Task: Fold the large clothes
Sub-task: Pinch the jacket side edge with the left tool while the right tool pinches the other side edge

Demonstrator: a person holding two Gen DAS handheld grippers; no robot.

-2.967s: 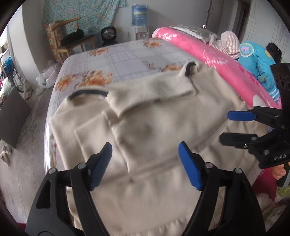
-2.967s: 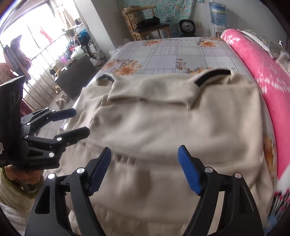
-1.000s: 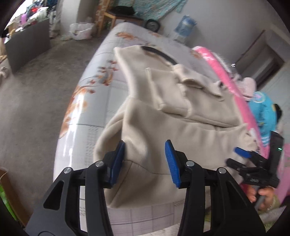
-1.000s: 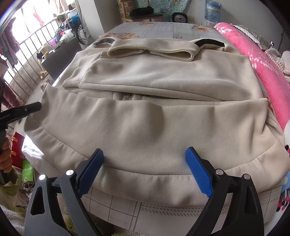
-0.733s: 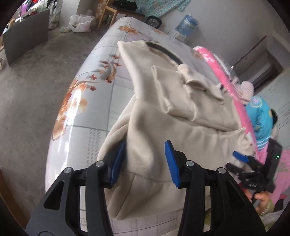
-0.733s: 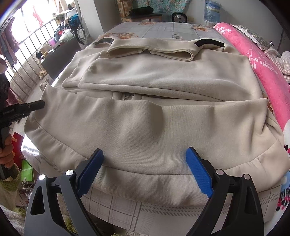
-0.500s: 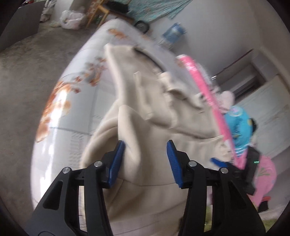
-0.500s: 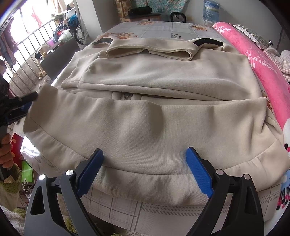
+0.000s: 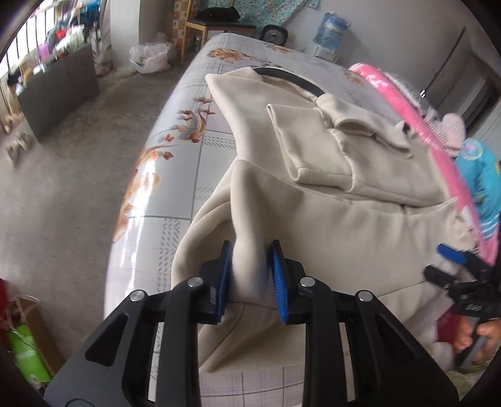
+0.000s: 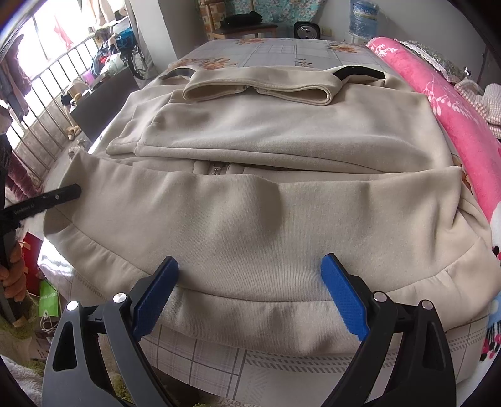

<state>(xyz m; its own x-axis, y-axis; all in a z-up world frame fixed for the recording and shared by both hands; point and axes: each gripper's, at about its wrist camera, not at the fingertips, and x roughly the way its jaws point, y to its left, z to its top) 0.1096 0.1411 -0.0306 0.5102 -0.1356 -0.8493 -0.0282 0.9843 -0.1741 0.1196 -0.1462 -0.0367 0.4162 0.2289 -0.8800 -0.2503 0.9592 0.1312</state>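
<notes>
A large cream sweatshirt lies on the bed with sleeves folded in and its lower part folded up. My left gripper is shut on a pinched fold of the sweatshirt at its left side near the hem. My right gripper is open over the ribbed hem at the bed's near edge, with no cloth between its blue pads. It shows at the right in the left wrist view. The left gripper shows at the left in the right wrist view.
The bed has a floral checked sheet. A pink blanket and clothes lie along its right side. A dark cabinet, a wooden chair, a fan and a water jug stand beyond. Bags lie on the floor.
My left gripper has closed onto the sweatshirt's left side fold. My right gripper has stayed open over the hem.
</notes>
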